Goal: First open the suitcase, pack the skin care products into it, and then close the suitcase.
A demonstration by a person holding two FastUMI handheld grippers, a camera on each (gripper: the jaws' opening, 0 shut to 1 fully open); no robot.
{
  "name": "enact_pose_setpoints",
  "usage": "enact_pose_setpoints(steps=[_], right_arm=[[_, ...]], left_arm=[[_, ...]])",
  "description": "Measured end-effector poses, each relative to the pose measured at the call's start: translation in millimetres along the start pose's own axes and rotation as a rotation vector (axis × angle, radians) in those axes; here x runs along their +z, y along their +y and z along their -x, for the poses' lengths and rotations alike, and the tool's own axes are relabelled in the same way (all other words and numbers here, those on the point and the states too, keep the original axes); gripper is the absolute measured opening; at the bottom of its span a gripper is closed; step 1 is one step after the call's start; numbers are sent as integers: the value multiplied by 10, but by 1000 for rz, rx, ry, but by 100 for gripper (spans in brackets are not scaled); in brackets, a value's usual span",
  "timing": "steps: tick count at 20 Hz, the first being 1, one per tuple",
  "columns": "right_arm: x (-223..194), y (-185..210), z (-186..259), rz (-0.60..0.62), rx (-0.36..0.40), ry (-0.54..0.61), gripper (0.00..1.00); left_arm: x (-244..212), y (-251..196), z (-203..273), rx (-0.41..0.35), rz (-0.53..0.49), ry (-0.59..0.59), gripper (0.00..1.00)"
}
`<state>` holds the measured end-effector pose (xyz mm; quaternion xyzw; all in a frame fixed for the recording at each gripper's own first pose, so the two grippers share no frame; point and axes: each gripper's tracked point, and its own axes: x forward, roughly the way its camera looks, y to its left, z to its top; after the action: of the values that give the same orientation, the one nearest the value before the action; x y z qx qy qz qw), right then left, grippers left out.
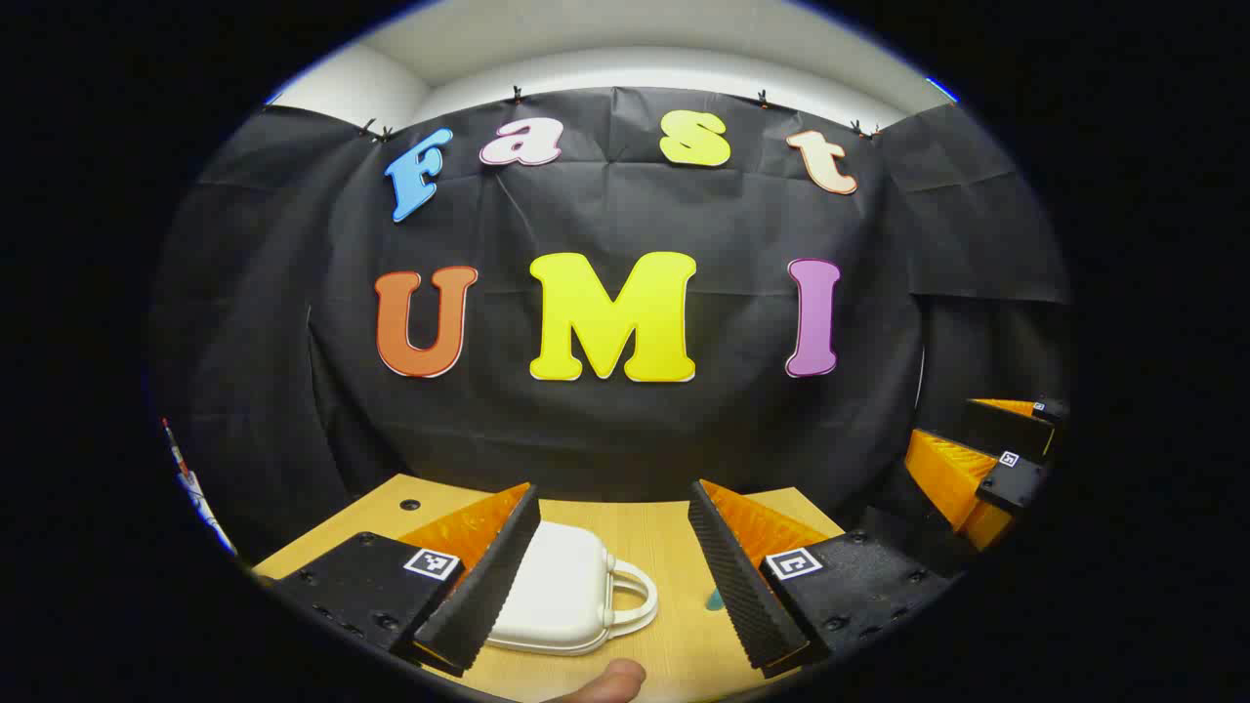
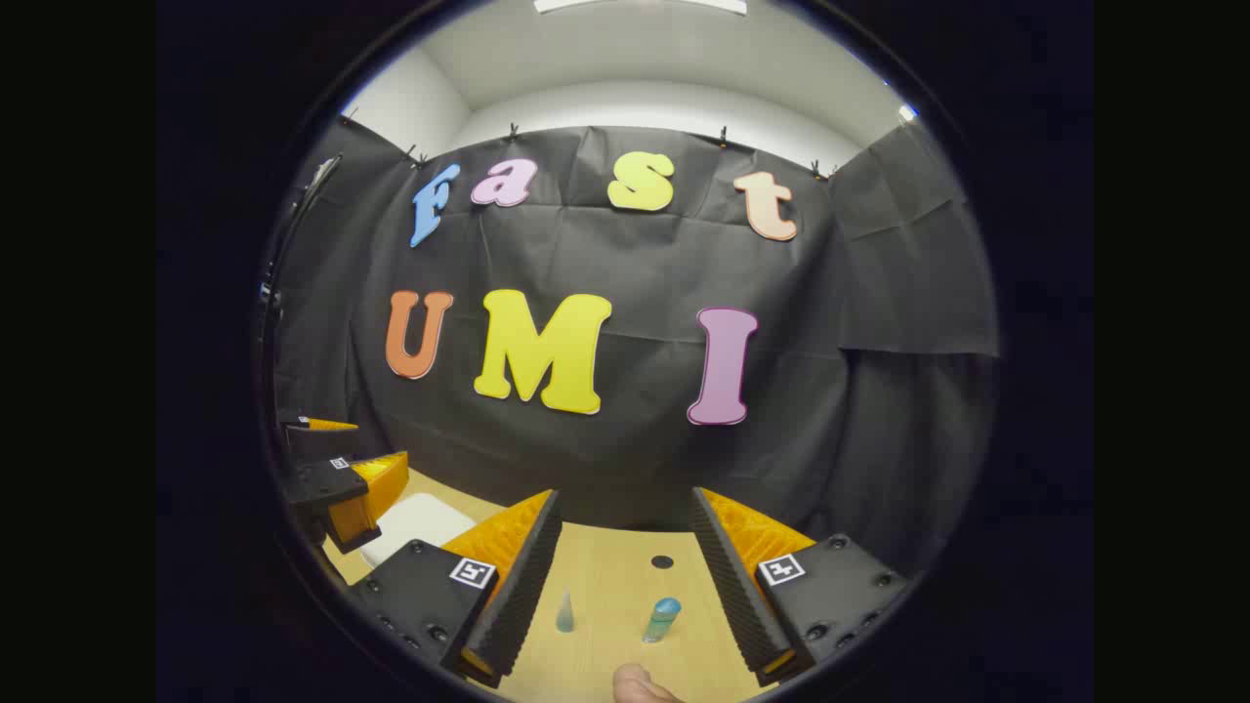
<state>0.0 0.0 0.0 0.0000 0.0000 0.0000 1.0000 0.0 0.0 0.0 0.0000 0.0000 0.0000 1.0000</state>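
A small white suitcase (image 1: 557, 596) with a loop handle lies shut on the wooden table (image 1: 645, 532), partly behind my left gripper's left finger. The left gripper (image 1: 613, 576) hangs open above the table with nothing between its fingers. In the right gripper view, the right gripper (image 2: 625, 576) is open too. Between its fingers on the table stand a small clear cone-shaped bottle (image 2: 565, 612) and a blue-capped bottle (image 2: 661, 619). The suitcase (image 2: 415, 522) appears at the left there, beside the other gripper (image 2: 342, 483). The right gripper (image 1: 986, 469) shows at the right edge of the left gripper view.
The black cloth wall stands close behind the table. A round cable hole (image 2: 662, 562) is in the tabletop beyond the bottles, another hole (image 1: 410, 505) at the far left. A fingertip (image 1: 610, 681) shows at the bottom edge. A teal object's edge (image 1: 716, 598) peeks beside the left gripper's right finger.
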Motion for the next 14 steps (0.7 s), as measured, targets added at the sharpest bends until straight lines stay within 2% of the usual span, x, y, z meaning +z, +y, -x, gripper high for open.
enact_pose_setpoints(steps=[14], right_arm=[[-128, -303, -131, -20, -11, 18, 79]], left_arm=[[-122, -294, -86, -6, -13, 27, 98]])
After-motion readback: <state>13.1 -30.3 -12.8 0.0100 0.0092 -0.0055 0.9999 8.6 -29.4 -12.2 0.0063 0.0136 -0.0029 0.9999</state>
